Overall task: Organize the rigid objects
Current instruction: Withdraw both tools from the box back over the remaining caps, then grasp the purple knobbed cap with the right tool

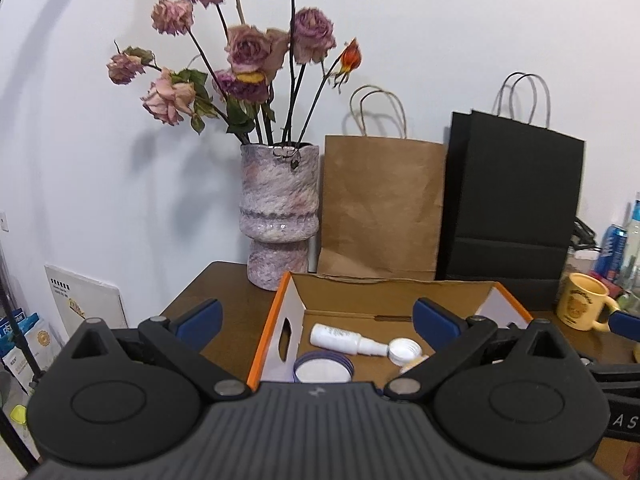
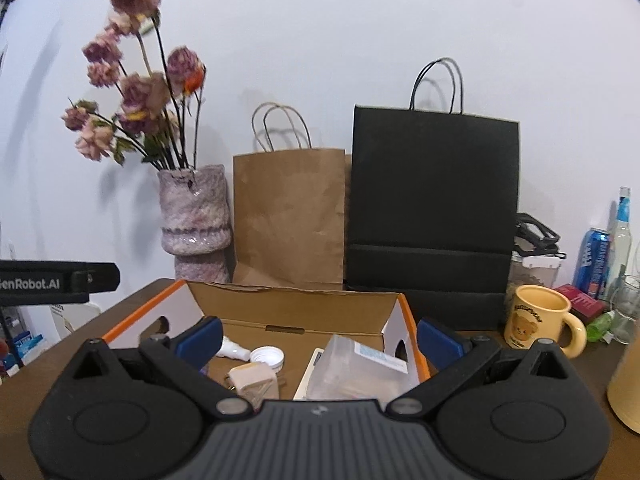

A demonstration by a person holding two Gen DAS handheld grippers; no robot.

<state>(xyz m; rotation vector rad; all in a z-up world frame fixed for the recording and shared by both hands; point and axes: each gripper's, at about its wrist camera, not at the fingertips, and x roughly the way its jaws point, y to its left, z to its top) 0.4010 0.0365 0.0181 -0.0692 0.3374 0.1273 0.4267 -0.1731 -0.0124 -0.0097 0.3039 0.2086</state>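
An open cardboard box (image 1: 280, 312) with orange edges sits on the brown table (image 1: 216, 280). Inside lie a white bottle (image 1: 340, 338), a white cap (image 1: 404, 350) and a round purple-rimmed lid (image 1: 322, 370). The right wrist view shows the same box (image 2: 292, 304) with the cap (image 2: 268, 357), a beige block (image 2: 254, 382) and a clear plastic container (image 2: 360, 372). My left gripper (image 1: 318, 318) hangs open above the box, holding nothing. My right gripper (image 2: 320, 338) is open over the box too, with nothing between its blue pads (image 2: 438, 342).
At the back against the wall stand a pink vase (image 1: 278, 208) of dried roses, a brown paper bag (image 1: 380, 208) and a black paper bag (image 1: 516, 196). A yellow mug (image 2: 538, 318), a blue can (image 2: 594, 260), a glass bottle (image 2: 620, 236) and small clutter sit on the right.
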